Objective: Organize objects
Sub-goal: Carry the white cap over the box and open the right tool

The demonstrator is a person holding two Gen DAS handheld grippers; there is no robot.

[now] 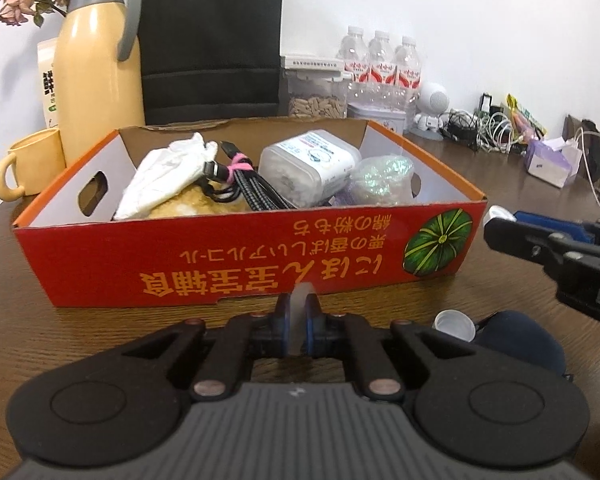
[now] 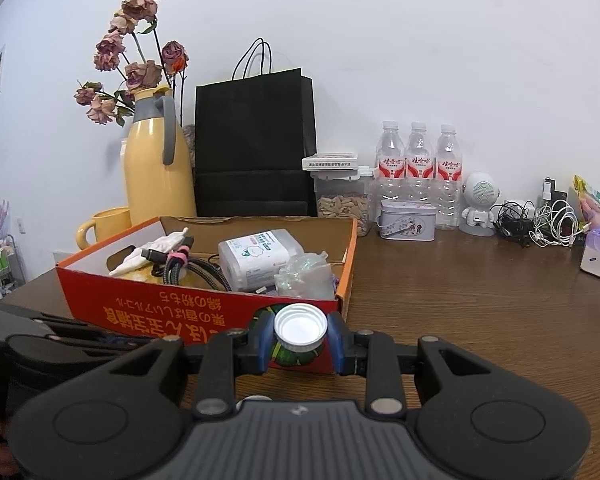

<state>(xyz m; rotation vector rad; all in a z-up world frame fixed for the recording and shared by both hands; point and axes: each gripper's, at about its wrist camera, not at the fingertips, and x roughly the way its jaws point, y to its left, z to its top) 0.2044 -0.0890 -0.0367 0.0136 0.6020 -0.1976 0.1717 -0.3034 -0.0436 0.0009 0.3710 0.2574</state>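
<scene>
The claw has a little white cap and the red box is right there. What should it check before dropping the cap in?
1. Cap grip: right claw pinches the white bottle cap on both sides. Ok.
2. Claw over the red cardboard box: it sits in front of the near wall, not above the opening. Not ok.
3. Free spot inside: cable bundle, wipes pack and white cloth fill much of the box. Cannot tell.
4. Left claw out of the way: shut, low by the box front. Ok.
5. Box flat on the wooden table. Ok.

Bare table (image 2: 480,300) lies right of the box (image 2: 204,312); clutter lines the wall.
</scene>
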